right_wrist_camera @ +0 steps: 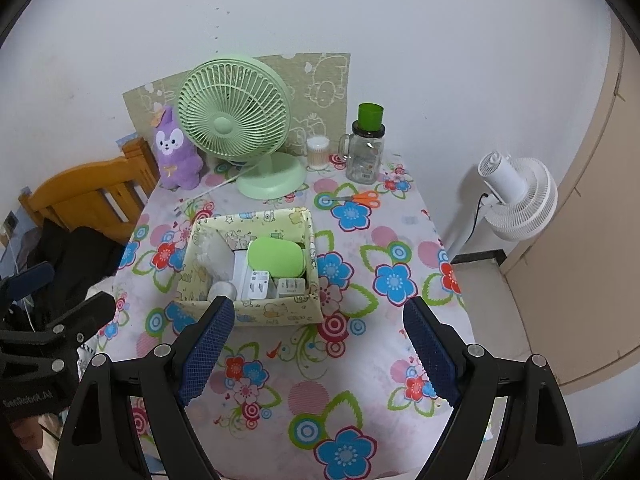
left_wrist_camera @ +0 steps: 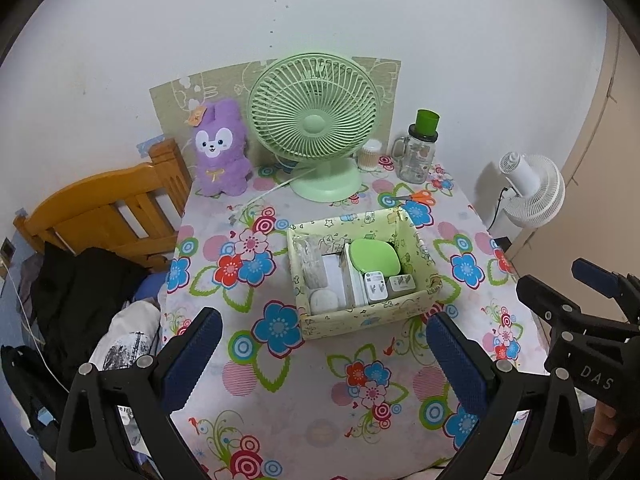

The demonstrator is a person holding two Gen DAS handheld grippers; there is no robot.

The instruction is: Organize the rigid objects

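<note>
Left wrist view: left gripper [left_wrist_camera: 324,332] jaws wide apart, empty; patterned box [left_wrist_camera: 360,320] of small items just ahead between fingertips. Right gripper [right_wrist_camera: 318,320] likewise spread, empty, box [right_wrist_camera: 276,314] ahead-left, behind left fingertip.

Front tablecloth [left_wrist_camera: 304,408] free (fan [left_wrist_camera: 314,120] behind)

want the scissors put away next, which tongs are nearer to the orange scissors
Right. The right tongs hover open nearer the orange scissors, which lie beyond them; the left tongs, also open, sit further left, beside the storage box.
</note>
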